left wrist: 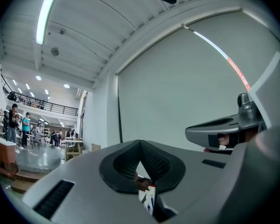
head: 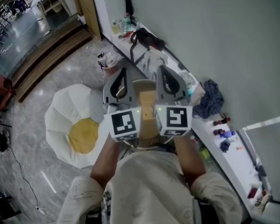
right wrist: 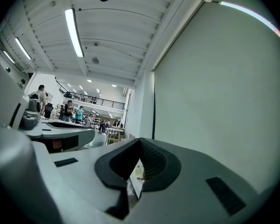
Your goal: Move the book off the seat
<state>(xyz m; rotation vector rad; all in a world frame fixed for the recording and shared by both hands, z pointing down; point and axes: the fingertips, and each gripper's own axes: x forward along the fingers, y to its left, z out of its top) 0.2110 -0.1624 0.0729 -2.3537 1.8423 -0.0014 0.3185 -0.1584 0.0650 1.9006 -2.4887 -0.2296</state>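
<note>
In the head view both grippers are raised side by side, close under the camera. My left gripper and my right gripper are both shut, with nothing between their jaws. Between and below them shows a tan flat rectangle, perhaps the book, lying on a round seat that the grippers mostly hide. The left gripper view shows my left gripper shut and aimed at the grey wall, with the right gripper beside it. In the right gripper view my right gripper is likewise shut.
A long white counter runs along the grey wall, carrying a blue knitted bundle, a black bag and bottles. A white and yellow egg-shaped cushion lies on the floor at left. Wooden steps are beyond it.
</note>
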